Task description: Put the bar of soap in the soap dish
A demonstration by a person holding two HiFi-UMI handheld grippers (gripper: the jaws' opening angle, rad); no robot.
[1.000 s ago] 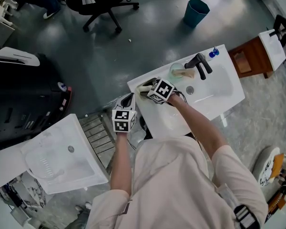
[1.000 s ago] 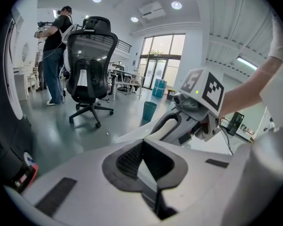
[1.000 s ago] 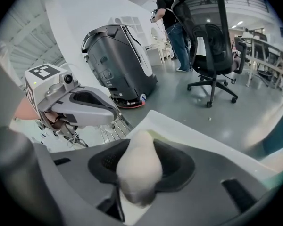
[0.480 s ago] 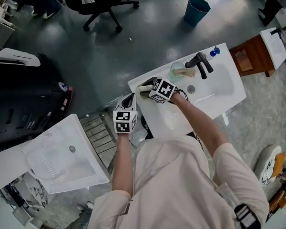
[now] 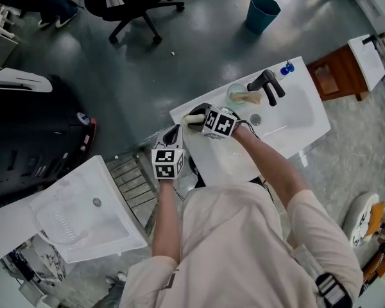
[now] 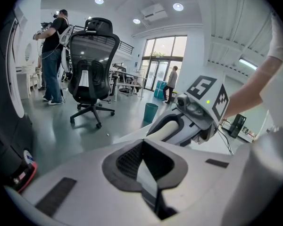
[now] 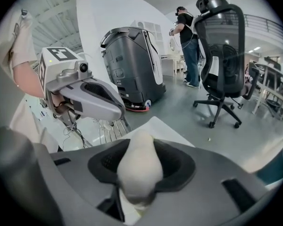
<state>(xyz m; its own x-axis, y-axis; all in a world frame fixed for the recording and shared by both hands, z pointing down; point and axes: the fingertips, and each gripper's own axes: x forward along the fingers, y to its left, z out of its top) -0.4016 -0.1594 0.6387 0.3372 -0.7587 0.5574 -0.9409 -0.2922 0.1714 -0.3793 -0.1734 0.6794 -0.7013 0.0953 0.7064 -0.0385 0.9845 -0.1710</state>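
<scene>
Our right gripper point(image 5: 194, 118) clamps the bar of soap point(image 7: 140, 166) above the sink's point(image 5: 295, 117) corner; our left gripper point(image 6: 144, 166) hangs closed, empty.

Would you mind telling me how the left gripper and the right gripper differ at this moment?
The right gripper grips the pale bar of soap between its jaws; the left gripper's jaws are together on nothing. The right gripper is over the left corner of the white sink; the left gripper hangs beside the sink, off its edge. Both point away from the person.
</scene>
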